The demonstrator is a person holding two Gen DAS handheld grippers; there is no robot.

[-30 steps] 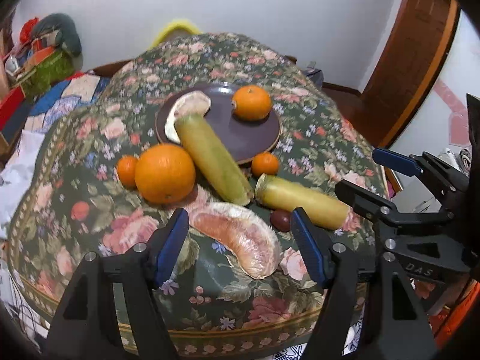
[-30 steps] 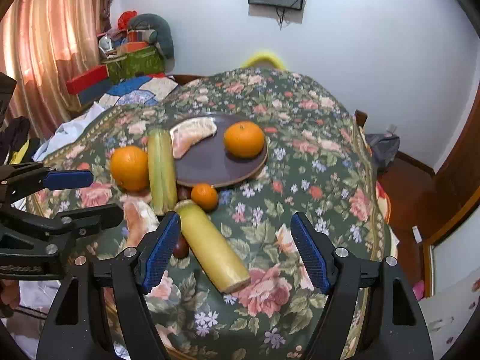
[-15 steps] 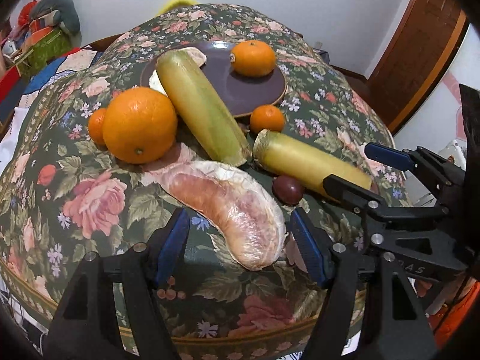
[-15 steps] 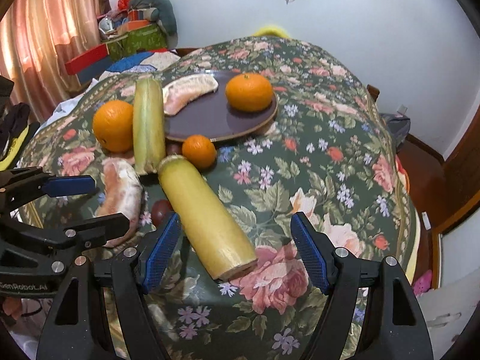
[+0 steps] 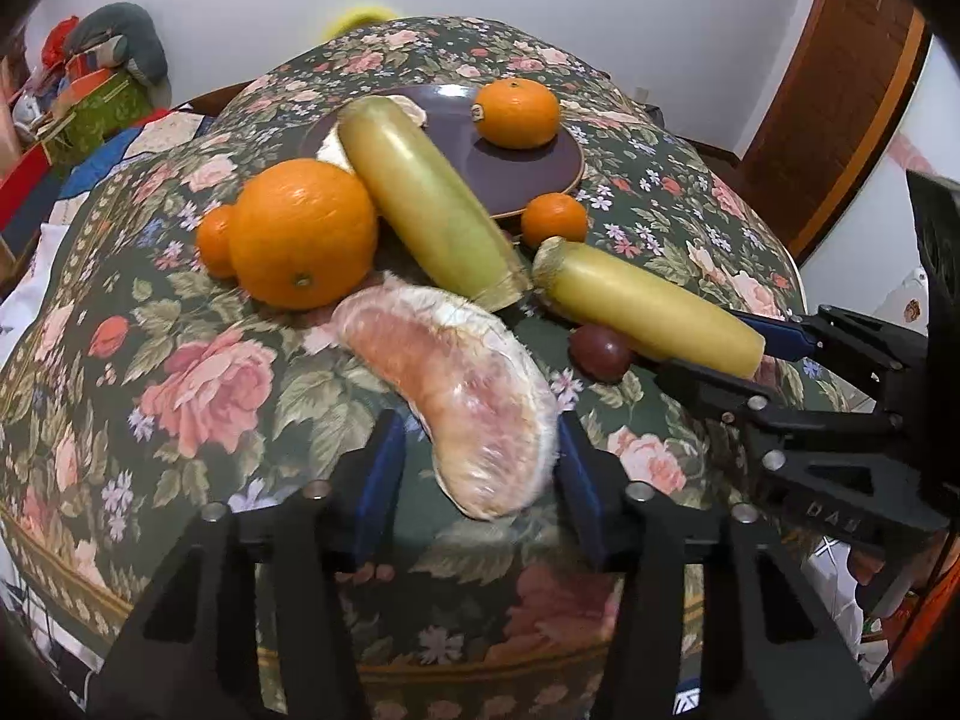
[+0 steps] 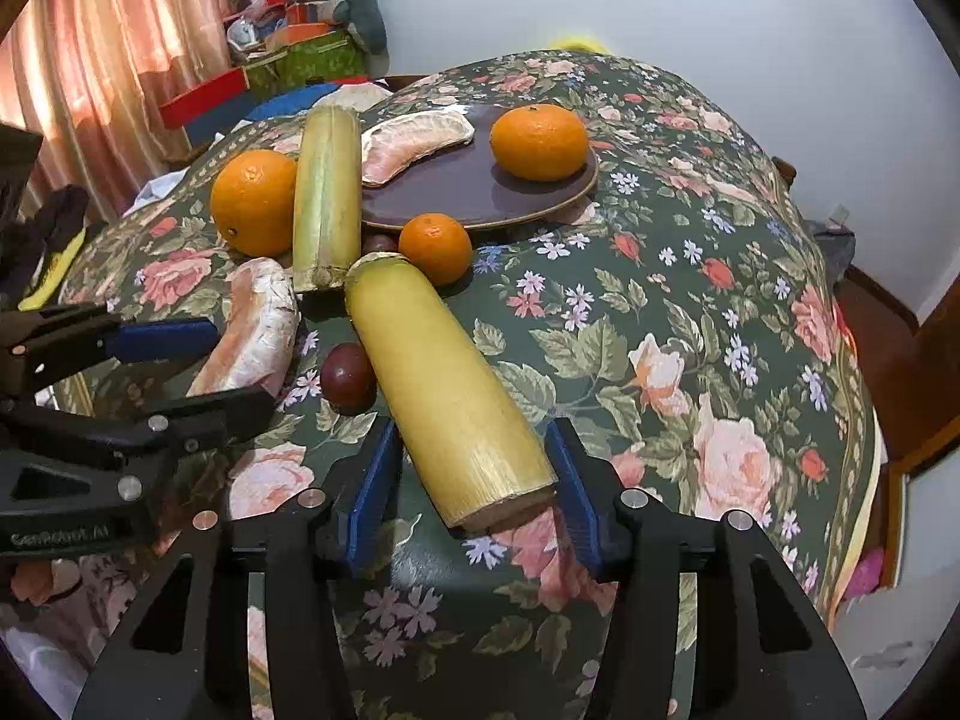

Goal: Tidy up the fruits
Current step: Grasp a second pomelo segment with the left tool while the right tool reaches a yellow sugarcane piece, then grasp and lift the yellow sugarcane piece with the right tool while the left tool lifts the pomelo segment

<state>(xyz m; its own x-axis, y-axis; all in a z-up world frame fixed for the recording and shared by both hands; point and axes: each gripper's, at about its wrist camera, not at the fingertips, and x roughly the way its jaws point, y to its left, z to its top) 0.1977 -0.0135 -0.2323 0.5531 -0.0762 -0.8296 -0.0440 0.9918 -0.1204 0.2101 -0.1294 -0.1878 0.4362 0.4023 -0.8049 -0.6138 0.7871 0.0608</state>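
A peeled pomelo segment [image 5: 456,384] lies on the floral cloth between the blue pads of my left gripper [image 5: 480,438]. Its jaws are closing; the right pad is at the fruit's edge and the left pad stands a little off it. My right gripper [image 6: 474,438] straddles the near end of a yellow sugarcane piece [image 6: 438,378], jaws closing, with a thin gap at the left pad. A purple plate [image 6: 480,198] farther back holds a mandarin [image 6: 539,141] and a second pomelo segment [image 6: 414,141].
A big orange [image 5: 300,234], a greenish sugarcane piece [image 5: 420,204], two small mandarins [image 5: 553,219] [image 5: 213,240] and a dark round fruit [image 6: 348,378] crowd the cloth near the plate. The table edge runs just under both grippers. Clutter is piled at the far left by the curtain.
Both grippers have sunk toward the table. Their jaws have narrowed, the left around the pomelo segment and the right around the yellow sugarcane piece. The fruit has not moved.
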